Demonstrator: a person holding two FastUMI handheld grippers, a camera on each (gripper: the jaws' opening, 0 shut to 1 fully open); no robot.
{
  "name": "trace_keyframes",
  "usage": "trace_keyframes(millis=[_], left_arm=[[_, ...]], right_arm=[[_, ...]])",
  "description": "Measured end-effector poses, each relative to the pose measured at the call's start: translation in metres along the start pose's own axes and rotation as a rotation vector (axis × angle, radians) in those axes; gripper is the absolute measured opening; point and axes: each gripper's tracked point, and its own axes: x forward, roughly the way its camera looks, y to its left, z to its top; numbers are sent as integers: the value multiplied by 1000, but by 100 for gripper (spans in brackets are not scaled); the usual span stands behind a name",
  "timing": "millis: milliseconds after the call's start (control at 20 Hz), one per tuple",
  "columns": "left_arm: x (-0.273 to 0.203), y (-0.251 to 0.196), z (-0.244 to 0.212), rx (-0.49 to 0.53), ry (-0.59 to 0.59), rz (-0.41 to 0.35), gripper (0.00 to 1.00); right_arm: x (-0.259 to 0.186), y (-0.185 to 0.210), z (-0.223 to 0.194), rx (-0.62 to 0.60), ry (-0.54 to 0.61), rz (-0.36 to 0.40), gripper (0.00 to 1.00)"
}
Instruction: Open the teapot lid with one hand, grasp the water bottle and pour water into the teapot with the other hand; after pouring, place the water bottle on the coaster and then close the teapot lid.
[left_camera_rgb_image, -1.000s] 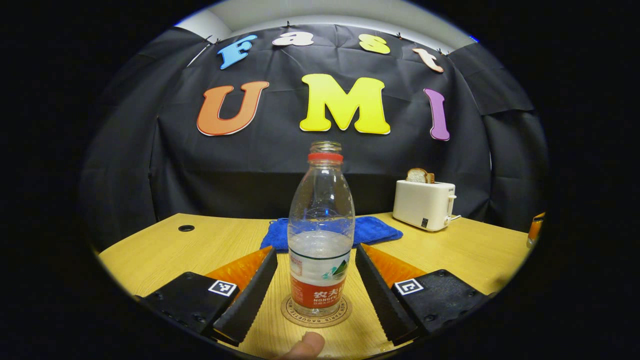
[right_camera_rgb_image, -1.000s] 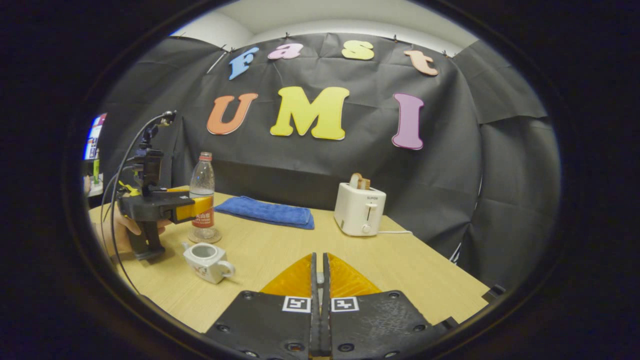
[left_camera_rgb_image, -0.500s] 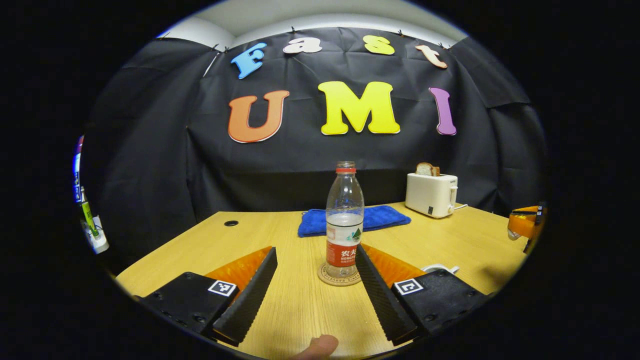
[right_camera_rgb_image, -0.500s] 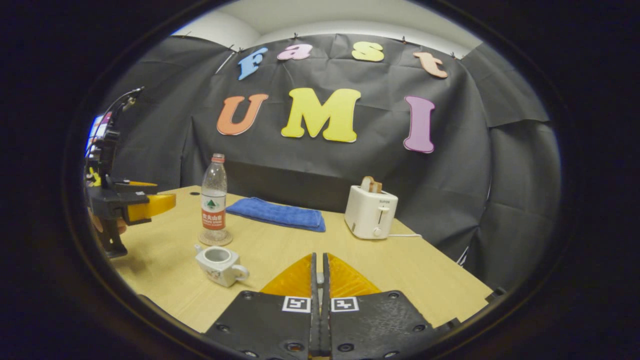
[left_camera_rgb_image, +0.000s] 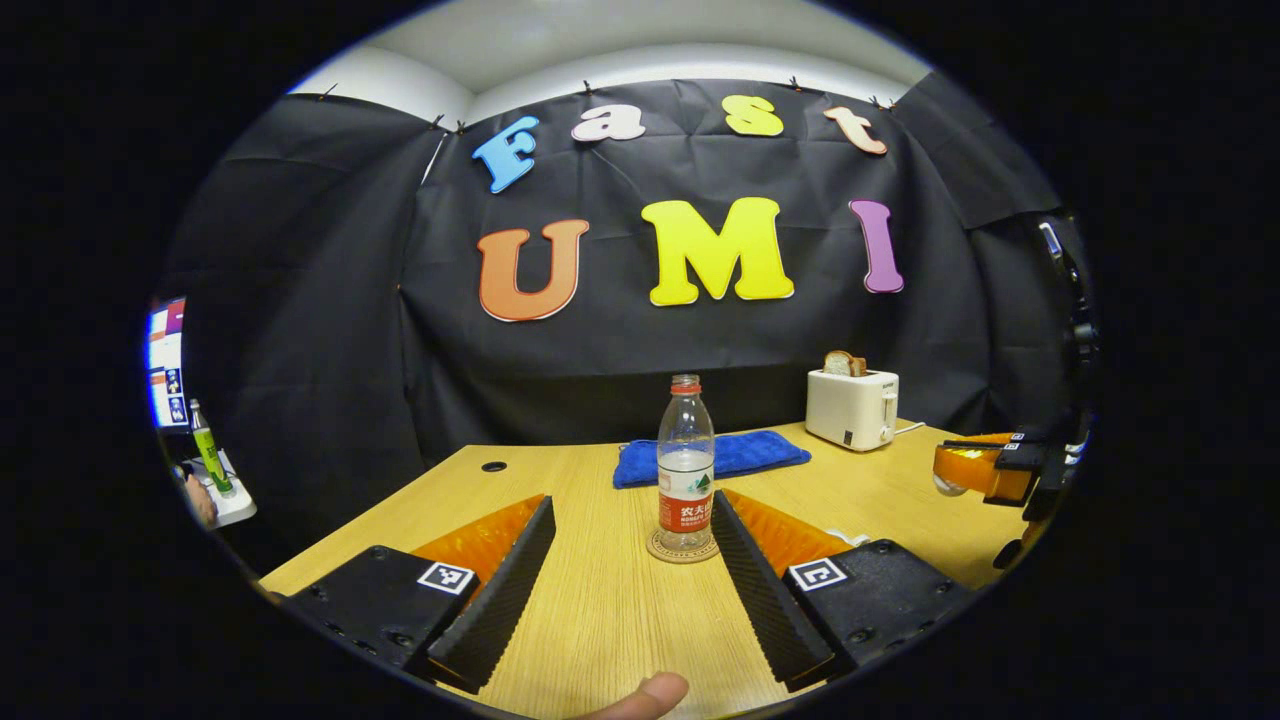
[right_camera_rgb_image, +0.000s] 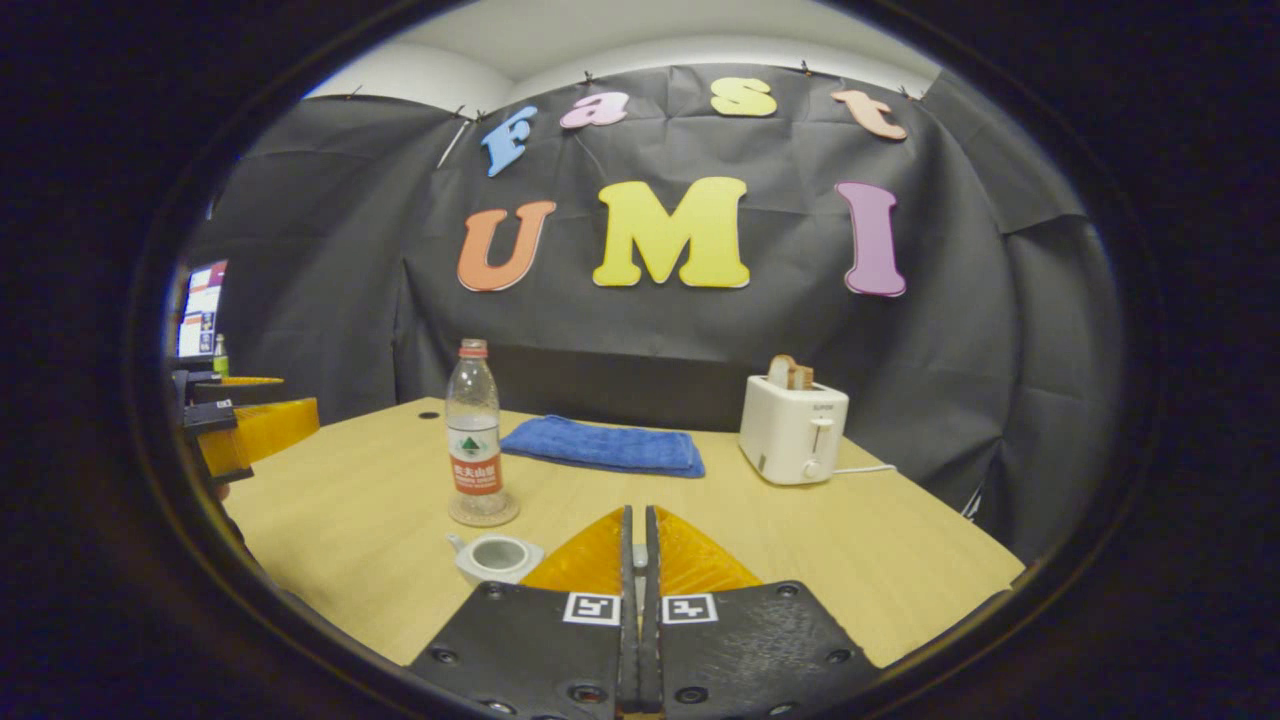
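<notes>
One water bottle (left_camera_rgb_image: 686, 466) upright on one coaster (left_camera_rgb_image: 683, 550) at frame centre, one lidless teapot (right_camera_rgb_image: 497, 556) lower left, partly hidden; left gripper (left_camera_rgb_image: 633, 580) spread wide, empty; right gripper (right_camera_rgb_image: 637, 620) pressed closed, any lid between its fingers indiscernible.

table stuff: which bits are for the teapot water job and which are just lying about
For the job: water bottle, coaster, open teapot, left gripper, right gripper.
Lying about: blue cloth, toaster with bread.
</notes>
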Motion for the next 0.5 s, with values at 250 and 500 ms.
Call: trace_keyframes(millis=[250,500], left_arm=[[-11,18,8,6,0,13,98],[-20,33,8,12,23,37,98]], right_arm=[[22,37,-1,25,15,79,0],[38,72,-11,45,28,135,1]])
